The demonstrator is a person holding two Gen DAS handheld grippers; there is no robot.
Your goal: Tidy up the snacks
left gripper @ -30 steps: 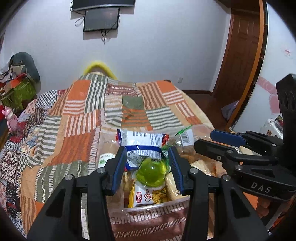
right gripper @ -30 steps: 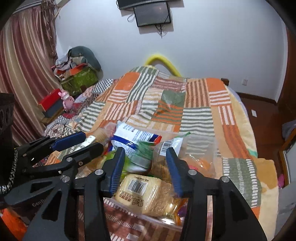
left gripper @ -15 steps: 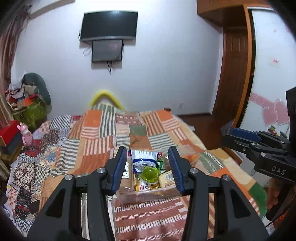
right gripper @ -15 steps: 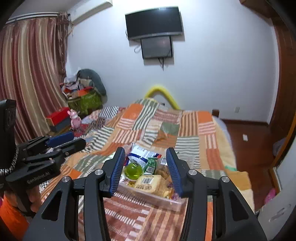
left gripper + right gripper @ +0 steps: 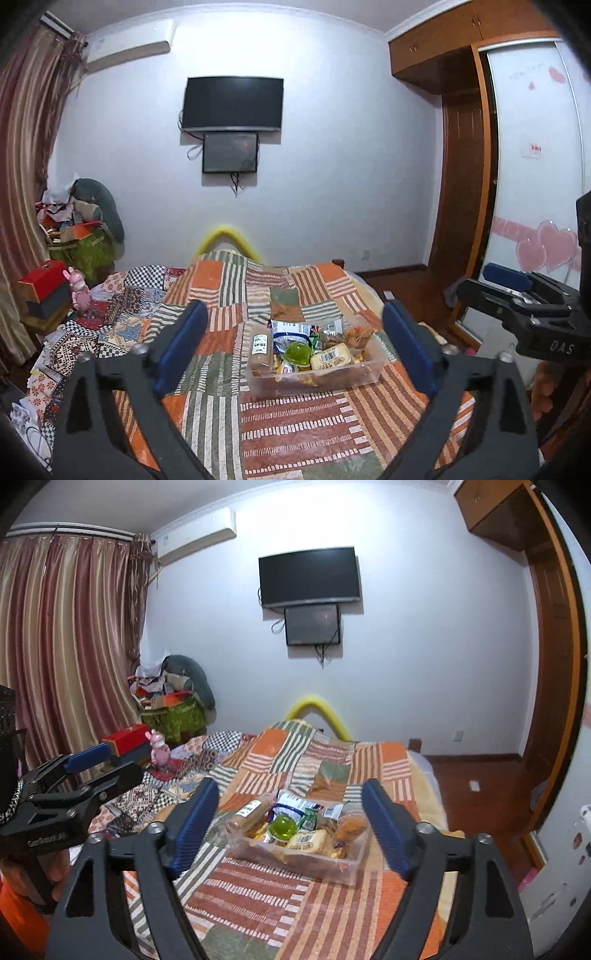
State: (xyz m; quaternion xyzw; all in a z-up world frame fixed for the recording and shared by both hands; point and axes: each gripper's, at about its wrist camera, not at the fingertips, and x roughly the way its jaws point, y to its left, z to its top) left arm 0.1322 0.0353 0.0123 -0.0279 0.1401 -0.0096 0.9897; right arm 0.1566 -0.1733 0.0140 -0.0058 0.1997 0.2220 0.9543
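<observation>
- A clear plastic bin (image 5: 364, 371) filled with snacks is seen on the patchwork bedspread (image 5: 291, 428), near the middle of the bed.
- Inside the bin, a tall brown packet with a white label (image 5: 260, 350) is placed at the left end, and a blue and white bag (image 5: 291, 328) is leaned at the back.
- A green round jelly cup (image 5: 297, 352) is found in the middle, and a yellowish pack with a barcode (image 5: 330, 358) is laid just beside it on the right.
- The left gripper (image 5: 293, 354) is held above the bedspread in front of the bin; its jaws are opening, they stand wide apart, and nothing is gripped between them.
- The right gripper (image 5: 290, 825) is held the same way, with jaws opening and nothing between the blue pads (image 5: 194, 825).
- In the left wrist view, the right gripper is seen also at the right edge, well apart from the bin.
- A black television (image 5: 309, 576) is fixed on the white wall behind the bed, with a smaller screen (image 5: 312, 624) just below it.
- Striped curtains (image 5: 66, 646) are hung at the left side of the room.
</observation>
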